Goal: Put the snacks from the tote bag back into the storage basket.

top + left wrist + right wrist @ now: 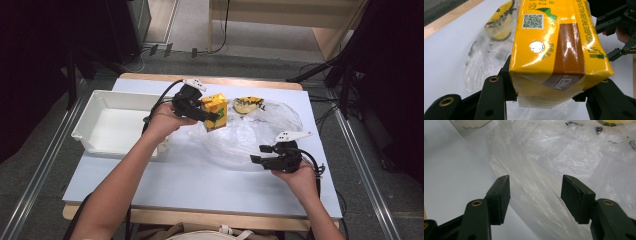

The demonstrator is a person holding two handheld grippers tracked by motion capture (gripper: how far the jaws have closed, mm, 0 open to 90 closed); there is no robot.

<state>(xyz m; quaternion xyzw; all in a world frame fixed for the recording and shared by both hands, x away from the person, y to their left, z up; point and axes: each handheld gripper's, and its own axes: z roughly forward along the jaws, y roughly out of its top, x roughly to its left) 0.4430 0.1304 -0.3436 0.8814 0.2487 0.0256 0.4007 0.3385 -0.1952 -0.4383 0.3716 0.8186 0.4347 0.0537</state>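
While clamped on the yellow juice carton (pixel 215 111), left tongs (pixel 210 116) at frame centre. Right tongs (pixel 535 197) gaping wide, empty, lower right over clear plastic bag (pixel 250 137).

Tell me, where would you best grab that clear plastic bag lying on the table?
Probably at the near edge of the clear plastic bag, coming in low from the person's side. The film bunches into raised folds there, which the open right hand-held gripper could pinch; elsewhere it lies flatter on the table.

Yellow carton (pixel 556 47) with brown stripe and green leaf; clear bag (pixel 250 135); white bin (pixel 100 107).
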